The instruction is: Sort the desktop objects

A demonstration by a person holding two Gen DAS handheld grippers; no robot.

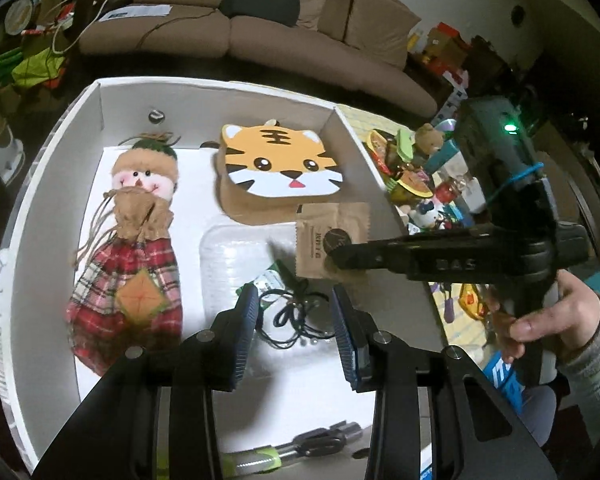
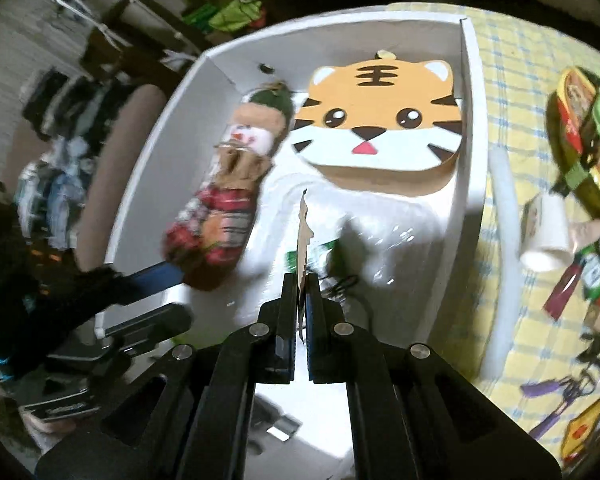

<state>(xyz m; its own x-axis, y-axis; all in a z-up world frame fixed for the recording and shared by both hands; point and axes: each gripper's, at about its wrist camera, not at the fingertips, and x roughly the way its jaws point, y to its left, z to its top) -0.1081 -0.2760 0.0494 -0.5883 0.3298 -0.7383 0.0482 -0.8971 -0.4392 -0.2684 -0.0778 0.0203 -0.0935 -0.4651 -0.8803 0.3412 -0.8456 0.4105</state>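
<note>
A white box (image 1: 60, 200) (image 2: 470, 120) holds a snowman doll (image 1: 132, 240) (image 2: 228, 208), a tiger-faced box (image 1: 280, 164) (image 2: 380, 120), a clear plastic container (image 1: 236, 264) (image 2: 388, 232) and a black cable (image 1: 296, 320). My right gripper (image 1: 336, 256) (image 2: 300, 280) reaches in from the right, shut on a flat brown packet (image 1: 332, 236) (image 2: 303, 232) that hangs above the container. My left gripper (image 1: 296, 320) (image 2: 184, 294) hovers open over the cable with nothing between its blue pads (image 1: 246, 320). A person's hand (image 1: 540, 320) holds the right gripper's handle.
To the right of the box, a yellow checked cloth (image 2: 512, 80) carries a pile of small toys and packets (image 1: 412, 168) (image 2: 580, 128), a paper cup (image 2: 548, 232) and purple scissors (image 2: 556, 392). A green pen (image 1: 256, 460) lies near the box's front. A brown sofa (image 1: 260, 20) stands behind.
</note>
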